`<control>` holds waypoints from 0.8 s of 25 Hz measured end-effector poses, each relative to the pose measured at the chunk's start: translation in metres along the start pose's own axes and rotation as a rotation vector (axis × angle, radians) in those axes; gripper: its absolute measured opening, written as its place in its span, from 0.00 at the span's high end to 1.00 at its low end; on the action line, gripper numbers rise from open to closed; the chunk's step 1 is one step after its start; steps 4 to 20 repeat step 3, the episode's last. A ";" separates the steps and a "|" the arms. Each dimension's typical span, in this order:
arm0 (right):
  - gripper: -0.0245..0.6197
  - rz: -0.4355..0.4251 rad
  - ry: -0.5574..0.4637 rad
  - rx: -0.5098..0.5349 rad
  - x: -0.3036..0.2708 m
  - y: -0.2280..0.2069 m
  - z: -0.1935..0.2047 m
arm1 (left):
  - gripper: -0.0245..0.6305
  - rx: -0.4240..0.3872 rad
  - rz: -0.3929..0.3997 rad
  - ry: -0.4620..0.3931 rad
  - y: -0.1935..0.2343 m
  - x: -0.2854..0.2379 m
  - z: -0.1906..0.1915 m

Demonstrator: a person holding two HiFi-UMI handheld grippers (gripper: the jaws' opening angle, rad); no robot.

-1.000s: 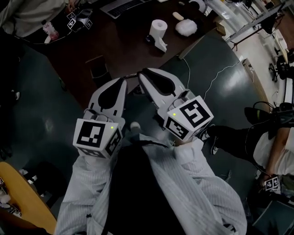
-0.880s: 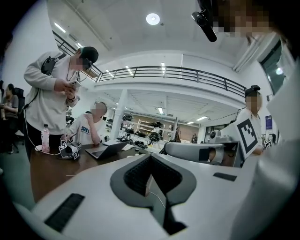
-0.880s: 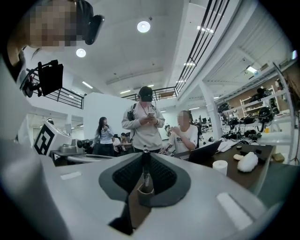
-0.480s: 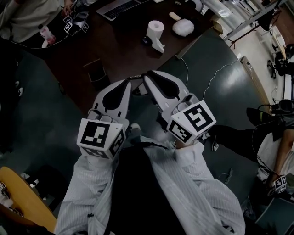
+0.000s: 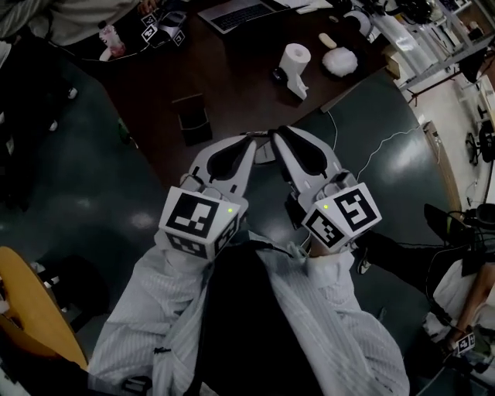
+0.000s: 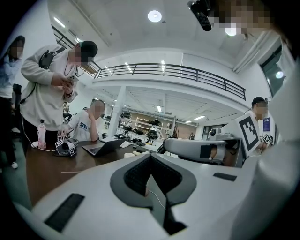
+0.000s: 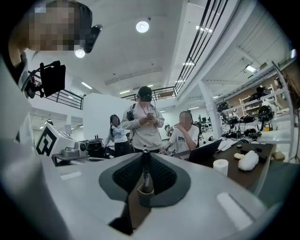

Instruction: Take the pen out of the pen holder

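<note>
In the right gripper view a dark pen (image 7: 145, 169) stands upright between the pads of my right gripper (image 7: 143, 157), which is shut on it. The pen's lower end sits in a small grey cup-like holder (image 7: 145, 196) low in the gap between the jaws. In the head view my right gripper (image 5: 278, 133) and left gripper (image 5: 249, 140) are side by side before my chest, tips nearly touching at the edge of the dark brown table (image 5: 232, 77). The pen is not clear there. My left gripper (image 6: 150, 157) is shut, its tips together with nothing gripped.
On the table stand a black square box (image 5: 192, 117), a paper roll on a stand (image 5: 295, 62), a white fluffy object (image 5: 339, 60), a laptop (image 5: 244, 11) and another marker-cube gripper (image 5: 166, 25). People stand and sit at the far side. A cable (image 5: 363, 147) lies on the floor.
Both grippers keep the same pose side by side. Only the head view has shifted, so they and the table now sit further right in the picture.
</note>
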State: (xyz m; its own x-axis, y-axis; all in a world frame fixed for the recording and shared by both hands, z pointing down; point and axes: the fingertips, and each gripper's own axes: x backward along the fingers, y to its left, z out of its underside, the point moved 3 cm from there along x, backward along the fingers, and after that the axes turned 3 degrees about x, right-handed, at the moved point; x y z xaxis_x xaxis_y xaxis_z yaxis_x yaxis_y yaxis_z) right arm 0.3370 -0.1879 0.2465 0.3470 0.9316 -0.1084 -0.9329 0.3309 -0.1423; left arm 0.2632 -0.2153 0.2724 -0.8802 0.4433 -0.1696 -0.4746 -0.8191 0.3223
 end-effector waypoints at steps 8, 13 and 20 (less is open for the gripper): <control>0.89 0.038 -0.011 -0.003 0.006 -0.002 0.000 | 0.96 -0.009 0.034 0.015 -0.004 -0.004 0.001; 0.89 0.038 -0.011 -0.003 0.006 -0.002 0.000 | 0.96 -0.009 0.034 0.015 -0.004 -0.004 0.001; 0.89 0.038 -0.011 -0.003 0.006 -0.002 0.000 | 0.96 -0.009 0.034 0.015 -0.004 -0.004 0.001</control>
